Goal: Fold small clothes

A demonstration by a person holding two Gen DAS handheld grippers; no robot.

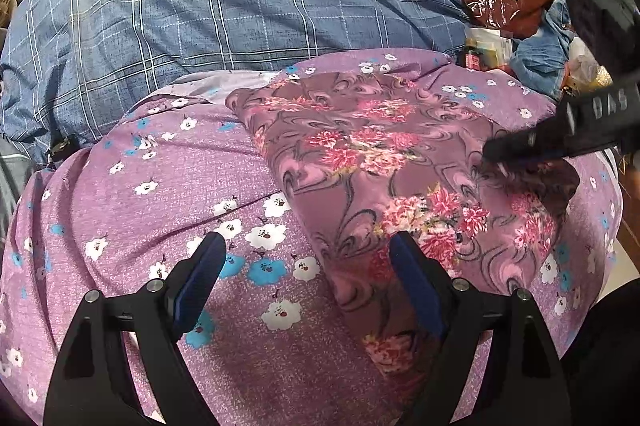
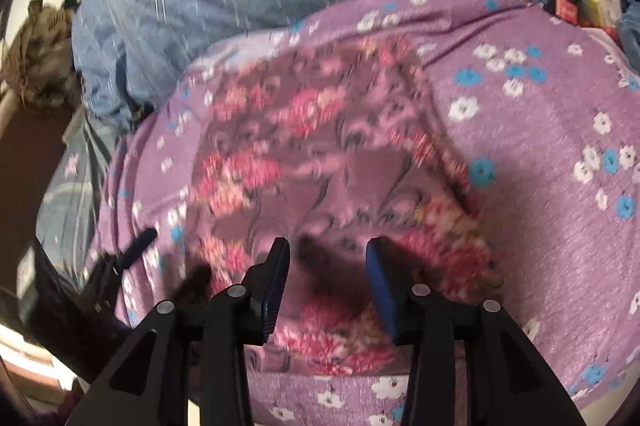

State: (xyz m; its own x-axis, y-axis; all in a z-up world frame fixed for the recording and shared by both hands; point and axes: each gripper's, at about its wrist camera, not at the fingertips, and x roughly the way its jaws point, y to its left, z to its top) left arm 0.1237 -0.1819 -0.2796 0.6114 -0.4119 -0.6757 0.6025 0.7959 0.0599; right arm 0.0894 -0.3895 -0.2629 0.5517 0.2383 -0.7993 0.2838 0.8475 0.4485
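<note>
Left wrist view: blue plaid quilt (image 1: 200, 26) behind, purple sheet (image 1: 160, 194) on top, floral cloth (image 1: 360, 154) flat on the sheet. Left gripper (image 1: 308, 282) spread wide and empty, straddling the cloth's near edge. Right gripper (image 2: 328, 286) part-open above the cloth, holding nothing.

Both the left gripper (image 1: 308, 250) and the right gripper (image 2: 328, 258) are matte black frames with triangular cut-outs, round silver screw heads (two per side) and ribbed dark-blue pads (image 1: 416, 286) on their fingers.
</note>
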